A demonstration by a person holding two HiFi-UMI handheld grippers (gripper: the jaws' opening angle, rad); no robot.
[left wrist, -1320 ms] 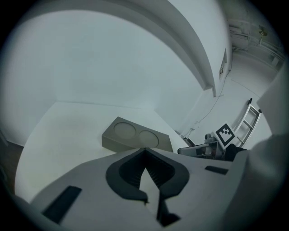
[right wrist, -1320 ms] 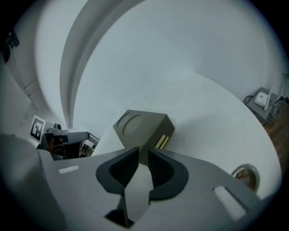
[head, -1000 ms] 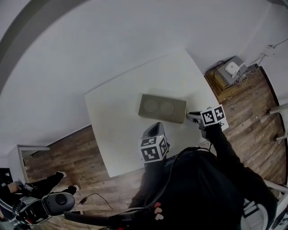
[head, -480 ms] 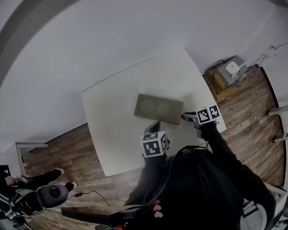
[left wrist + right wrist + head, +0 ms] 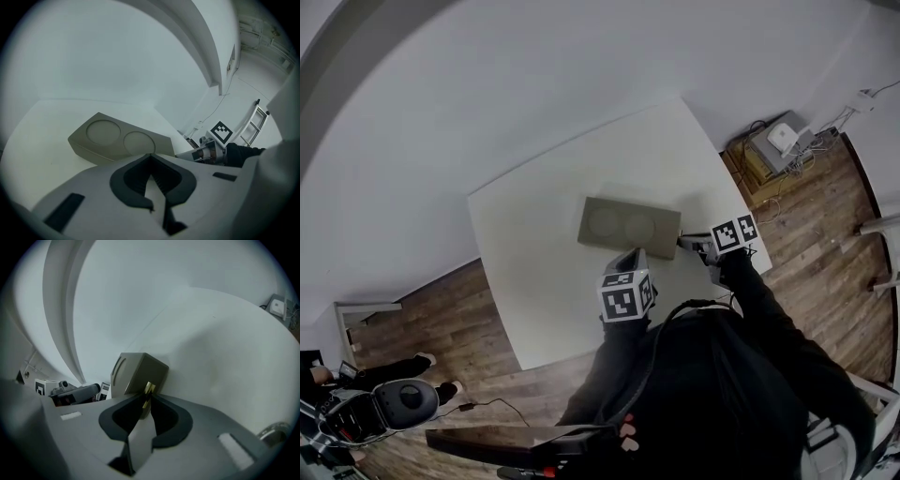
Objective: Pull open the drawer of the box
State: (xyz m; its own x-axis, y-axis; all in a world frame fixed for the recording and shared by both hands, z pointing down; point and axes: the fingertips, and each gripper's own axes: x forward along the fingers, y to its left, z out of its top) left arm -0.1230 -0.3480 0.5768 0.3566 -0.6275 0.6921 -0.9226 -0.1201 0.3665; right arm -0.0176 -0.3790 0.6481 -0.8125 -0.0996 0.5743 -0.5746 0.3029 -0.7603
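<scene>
Right hand-held gripper [image 5: 146, 400] pinches brass knob [image 5: 149, 388] at box [image 5: 136, 371] end.

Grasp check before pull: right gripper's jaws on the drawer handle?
Yes: the right gripper has its jaws pinched on the small brass handle of the beige rectangular box.

Bare table [image 5: 520, 253] left of box [image 5: 628, 223], right gripper [image 5: 684, 244] crowding its handle [image 5: 148, 391]

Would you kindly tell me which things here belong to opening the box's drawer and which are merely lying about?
Job in hand:
box
brass handle
right gripper, shut on that handle
left gripper, shut, by the box
table

Lying about:
white device on the floor
grey machine on the floor
</scene>
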